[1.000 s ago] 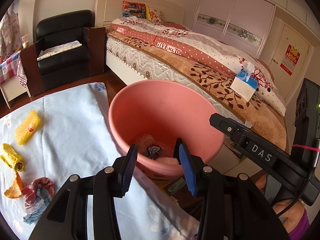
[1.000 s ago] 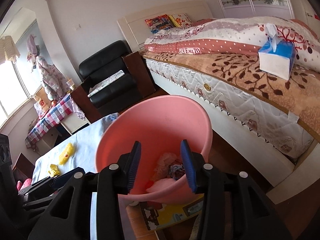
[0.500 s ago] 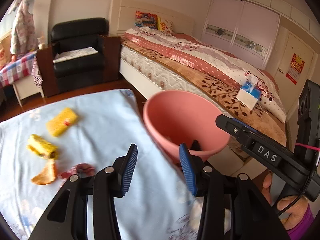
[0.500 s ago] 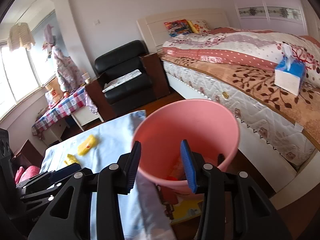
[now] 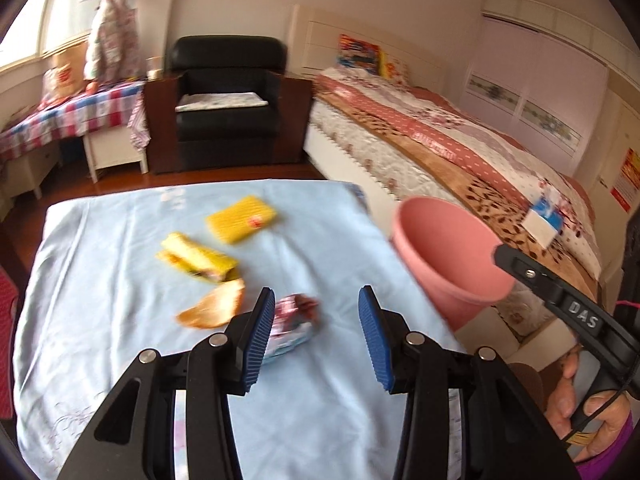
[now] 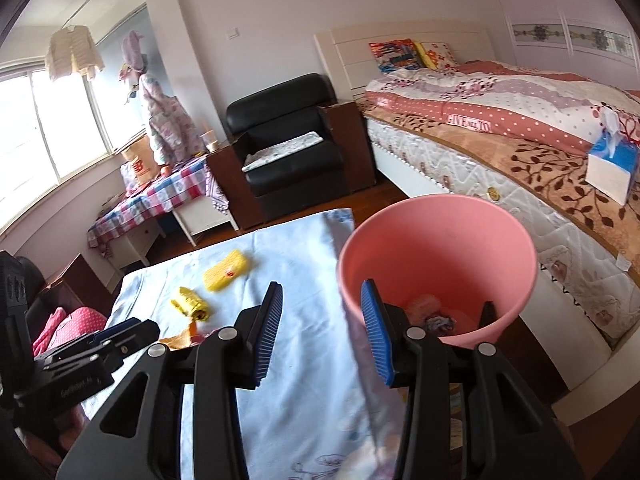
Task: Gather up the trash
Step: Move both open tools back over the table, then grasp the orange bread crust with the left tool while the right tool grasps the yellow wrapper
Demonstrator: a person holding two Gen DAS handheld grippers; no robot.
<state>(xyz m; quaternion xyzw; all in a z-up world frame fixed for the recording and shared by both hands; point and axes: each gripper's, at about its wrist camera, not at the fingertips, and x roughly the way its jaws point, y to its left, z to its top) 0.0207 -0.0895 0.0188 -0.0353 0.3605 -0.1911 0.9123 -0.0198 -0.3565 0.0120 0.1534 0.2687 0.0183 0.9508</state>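
Note:
On the pale blue tablecloth lie a crumpled red-and-white wrapper, an orange peel, a rolled yellow wrapper and a yellow packet. My left gripper hovers open just above the crumpled wrapper, which shows beside its left finger, untouched. A pink bin stands off the table's right edge with trash at its bottom. My right gripper is open and empty, above the table edge next to the bin's left rim. The yellow packet and the left gripper also show there.
A bed with a tissue box runs along the right behind the bin. A black armchair and a side table with a checked cloth stand at the back. A hand holds the right gripper's handle.
Both grippers have swung left, away from over the pink bin and toward the table. The bin has slid to the right in both views and the table trash now lies before the left gripper.

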